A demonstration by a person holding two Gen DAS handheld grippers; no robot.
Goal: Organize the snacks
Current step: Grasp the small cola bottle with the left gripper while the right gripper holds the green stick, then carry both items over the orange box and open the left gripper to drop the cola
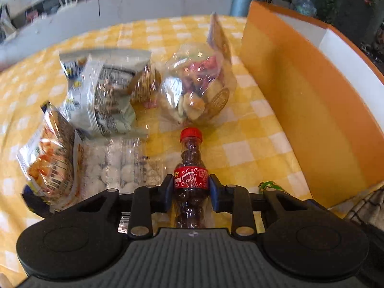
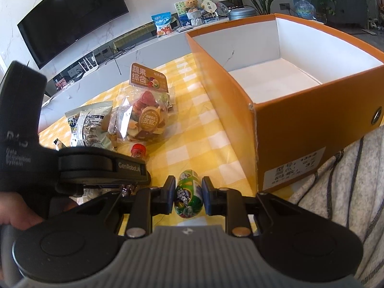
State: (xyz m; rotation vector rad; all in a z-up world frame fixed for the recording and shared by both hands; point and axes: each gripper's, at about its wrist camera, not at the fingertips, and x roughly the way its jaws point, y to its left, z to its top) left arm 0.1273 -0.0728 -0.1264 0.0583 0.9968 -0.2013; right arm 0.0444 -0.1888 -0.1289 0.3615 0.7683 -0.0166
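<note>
Snack bags (image 1: 105,96) blur (labels unreadable) on yellow checked tablecloth (image 1: 252,144) — left gripper (image 1: 191,187) clamps small red-capped cola-candy bottle (image 1: 190,168), right gripper (image 2: 188,192) pinches green candy tube (image 2: 188,195).

The small cola bottle (image 1: 190,180) wears a red label reading "Cola", with Chinese characters beside it too small to read. The dried fruit bag (image 2: 146,117) has a brown header card printed "蔬果综合", and a round gold sticker lower down that seems to read "35C 80C". The left gripper (image 2: 127,187) body carries "GenRobot.AI", and its black housing shows "Data Acquisition System". A white sticker on the orange box (image 2: 300,124) shows Chinese lines with the numbers "1332" and "37".
</note>
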